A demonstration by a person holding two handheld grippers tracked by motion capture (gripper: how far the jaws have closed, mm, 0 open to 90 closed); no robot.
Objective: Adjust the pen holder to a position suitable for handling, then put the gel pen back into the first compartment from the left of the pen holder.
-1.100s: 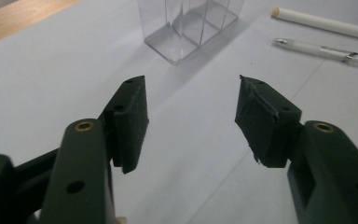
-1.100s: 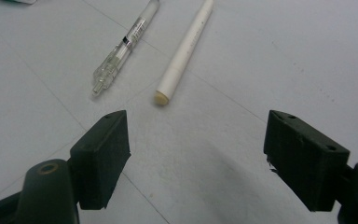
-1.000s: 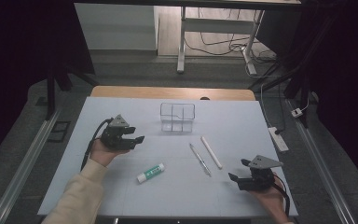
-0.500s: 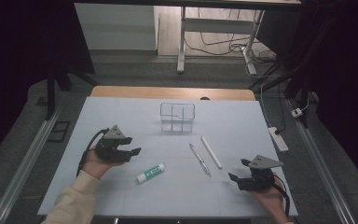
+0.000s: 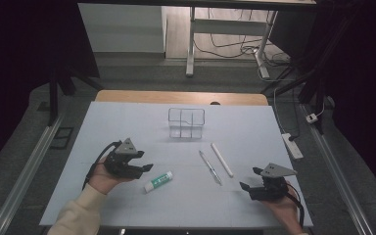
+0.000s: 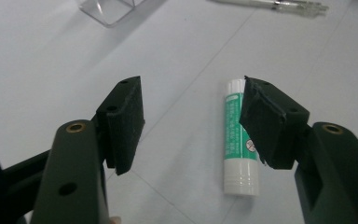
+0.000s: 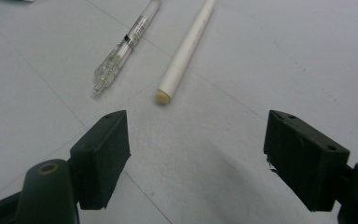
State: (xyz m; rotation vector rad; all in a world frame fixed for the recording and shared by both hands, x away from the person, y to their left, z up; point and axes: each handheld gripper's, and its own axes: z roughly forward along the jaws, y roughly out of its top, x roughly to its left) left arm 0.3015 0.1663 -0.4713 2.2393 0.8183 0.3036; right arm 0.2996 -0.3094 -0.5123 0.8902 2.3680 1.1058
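The left claw (image 6: 189, 126) is wide open and empty, its jaws just having opened further, just short of the green-and-white glue stick (image 6: 238, 140) lying on the table (image 5: 127, 122). The right claw (image 7: 196, 158) gapes empty too, near a white stick (image 7: 186, 51) and clear pen (image 7: 123, 46); beyond stands a clear box (image 5: 186, 122).
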